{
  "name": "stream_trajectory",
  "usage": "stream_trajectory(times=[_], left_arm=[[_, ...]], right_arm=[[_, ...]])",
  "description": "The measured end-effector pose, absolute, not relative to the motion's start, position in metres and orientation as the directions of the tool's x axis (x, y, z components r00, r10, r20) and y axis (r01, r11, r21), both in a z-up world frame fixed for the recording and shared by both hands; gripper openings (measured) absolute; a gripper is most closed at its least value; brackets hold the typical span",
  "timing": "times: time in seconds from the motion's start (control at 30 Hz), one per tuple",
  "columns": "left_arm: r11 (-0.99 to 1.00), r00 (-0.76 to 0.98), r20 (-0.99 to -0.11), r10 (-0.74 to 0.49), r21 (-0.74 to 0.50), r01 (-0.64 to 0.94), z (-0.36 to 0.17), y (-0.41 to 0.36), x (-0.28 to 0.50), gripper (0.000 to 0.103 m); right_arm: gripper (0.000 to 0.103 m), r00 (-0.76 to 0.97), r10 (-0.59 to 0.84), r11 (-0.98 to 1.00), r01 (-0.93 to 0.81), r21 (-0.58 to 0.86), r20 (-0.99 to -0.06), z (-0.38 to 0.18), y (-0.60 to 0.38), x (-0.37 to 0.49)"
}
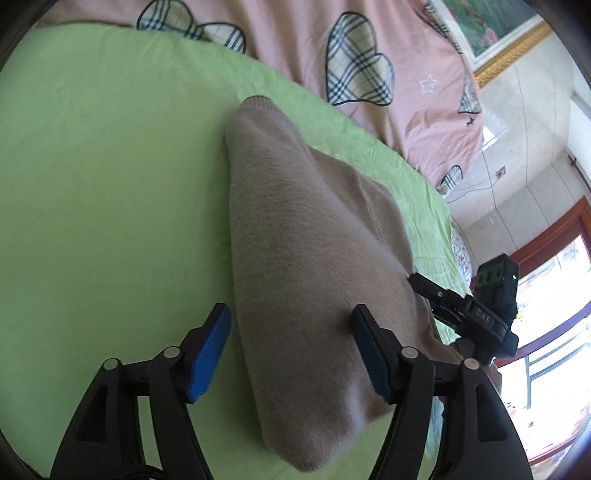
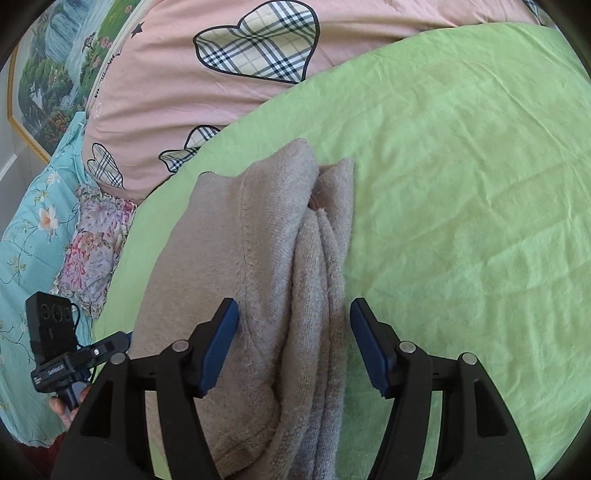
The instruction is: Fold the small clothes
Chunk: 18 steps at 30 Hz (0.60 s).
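Note:
A beige knit garment [image 1: 295, 229] lies folded into a long narrow bundle on the green sheet [image 1: 92, 184]. My left gripper [image 1: 290, 314] stands open over the bundle's near end; one blue pad [image 1: 208, 354] is off its left edge and the other is above the cloth, neither pressing. From the right wrist view the garment [image 2: 258, 240] shows stacked folded layers along its right side. My right gripper [image 2: 294, 306] is open astride those layers, pads apart from the cloth. Nothing is held.
A pink quilt with plaid hearts [image 2: 184, 92] borders the green sheet [image 2: 461, 184] at the far side. Blue floral bedding [image 2: 33, 221] lies to the left. A framed painting [image 1: 491, 33] hangs on the wall, with a window [image 1: 554, 295] at right.

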<state>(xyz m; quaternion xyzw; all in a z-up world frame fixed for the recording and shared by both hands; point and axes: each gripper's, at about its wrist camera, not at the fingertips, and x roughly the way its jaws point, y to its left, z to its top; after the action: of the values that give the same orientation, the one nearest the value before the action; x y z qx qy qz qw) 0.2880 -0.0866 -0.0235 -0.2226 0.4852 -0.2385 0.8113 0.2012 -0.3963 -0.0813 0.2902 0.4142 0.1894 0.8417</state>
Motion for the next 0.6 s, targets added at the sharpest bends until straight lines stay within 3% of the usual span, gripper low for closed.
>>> stream_trajectory(times=[0.17,0.23,0.27,0.3,0.33,0.4,0.6], left_arm=[[0.753,0.342,-0.681,-0.647,-0.641,0.147,-0.051,-0.099,0.315,0.084],[0.735,0.339,-0.664,-0.666,-0.661,0.151,-0.057,-0.102,0.321,0.08],[0.734,0.344,-0.657,-0.67,-0.657,0.173,-0.056,-0.106,0.322,0.065],[0.752,0.35,-0.672,-0.652,-0.63,0.191,-0.055,-0.11,0.323,0.059],[0.765,0.361,-0.679,-0.639,-0.611,0.205,-0.052,-0.114,0.322,0.055],[0.766,0.375,-0.672,-0.639,-0.603,0.226,-0.044,-0.114,0.318,0.043],[0.779,0.439,-0.65,-0.621,-0.572,0.256,-0.007,-0.073,0.282,0.041]], right_arm=[[0.066,0.548,0.596,0.729,-0.063,0.681,-0.587,-0.092,-0.393,0.21],[0.066,0.53,0.624,0.703,-0.06,0.708,-0.574,-0.098,-0.391,0.213],[0.066,0.525,0.637,0.69,-0.061,0.721,-0.565,-0.1,-0.39,0.214],[0.064,0.521,0.642,0.685,-0.061,0.726,-0.562,-0.101,-0.389,0.215],[0.052,0.514,0.649,0.681,-0.065,0.73,-0.56,-0.101,-0.386,0.215],[0.046,0.513,0.634,0.702,-0.069,0.709,-0.579,-0.096,-0.377,0.213],[0.037,0.536,0.65,0.709,-0.174,0.683,-0.538,-0.063,-0.344,0.189]])
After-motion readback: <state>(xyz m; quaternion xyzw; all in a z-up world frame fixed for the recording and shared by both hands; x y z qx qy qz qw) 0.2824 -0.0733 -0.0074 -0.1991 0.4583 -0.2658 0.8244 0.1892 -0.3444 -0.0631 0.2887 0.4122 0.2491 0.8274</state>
